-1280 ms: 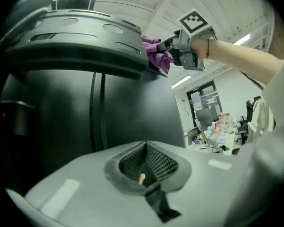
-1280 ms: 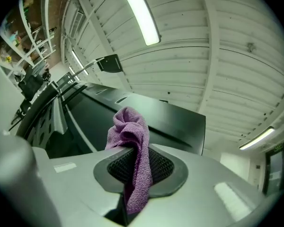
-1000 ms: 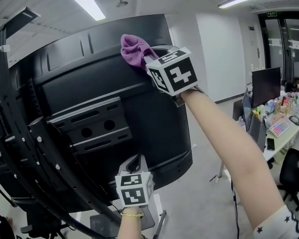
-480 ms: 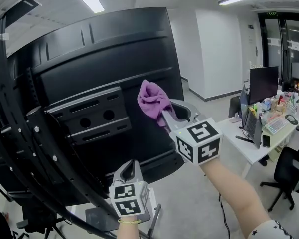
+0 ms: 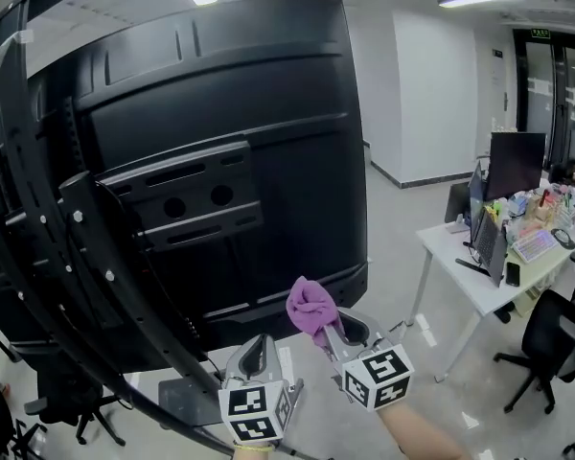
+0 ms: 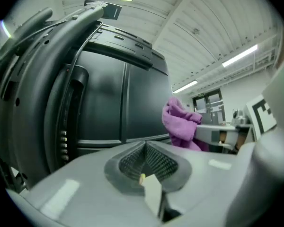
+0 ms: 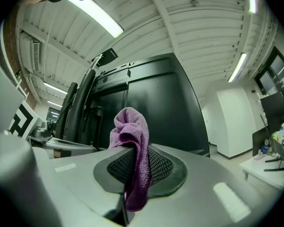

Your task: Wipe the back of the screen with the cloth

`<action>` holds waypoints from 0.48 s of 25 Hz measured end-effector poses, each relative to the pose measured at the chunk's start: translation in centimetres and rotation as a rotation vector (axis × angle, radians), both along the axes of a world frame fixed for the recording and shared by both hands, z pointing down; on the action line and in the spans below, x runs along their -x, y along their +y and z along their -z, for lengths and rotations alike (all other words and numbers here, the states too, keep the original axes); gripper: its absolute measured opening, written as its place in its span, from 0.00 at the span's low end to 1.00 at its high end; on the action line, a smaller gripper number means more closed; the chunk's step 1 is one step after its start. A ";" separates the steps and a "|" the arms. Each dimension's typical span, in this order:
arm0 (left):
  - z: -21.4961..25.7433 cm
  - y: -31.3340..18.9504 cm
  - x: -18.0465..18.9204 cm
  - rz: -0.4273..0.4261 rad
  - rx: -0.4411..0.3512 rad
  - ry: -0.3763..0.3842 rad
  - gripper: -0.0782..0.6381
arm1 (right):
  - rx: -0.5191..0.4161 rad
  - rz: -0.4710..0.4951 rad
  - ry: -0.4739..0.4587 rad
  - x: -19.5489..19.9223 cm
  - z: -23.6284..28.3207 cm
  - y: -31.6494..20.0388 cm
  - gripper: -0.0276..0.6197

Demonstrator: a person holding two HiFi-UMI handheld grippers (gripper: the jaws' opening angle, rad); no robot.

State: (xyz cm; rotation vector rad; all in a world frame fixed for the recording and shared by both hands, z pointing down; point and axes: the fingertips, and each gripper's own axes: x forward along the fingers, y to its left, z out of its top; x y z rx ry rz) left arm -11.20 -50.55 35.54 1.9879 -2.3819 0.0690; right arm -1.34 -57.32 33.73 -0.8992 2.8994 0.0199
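The screen (image 5: 268, 113) has its left side hidden behind the black curved stand (image 5: 38, 247), which itself runs off the head view's left edge. The cloth (image 5: 311, 307) has its lower end pinched out of sight between the jaws of the right hand-held gripper (image 5: 328, 332). The right forearm (image 5: 417, 441) is cut by the bottom edge. The clutter along the far table's (image 5: 455, 255) right edge is too small to name.

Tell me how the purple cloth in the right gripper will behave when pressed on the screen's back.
Probably floppy: the purple cloth bunches and droops from the shut jaws of the right gripper. Its fuzzy weave looks light and squashy, so it should flatten against the screen back.
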 end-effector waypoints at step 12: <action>-1.4 3.0 -2.2 -0.018 0.022 -0.001 0.12 | 0.003 0.014 0.028 -0.3 -1.9 4.5 0.12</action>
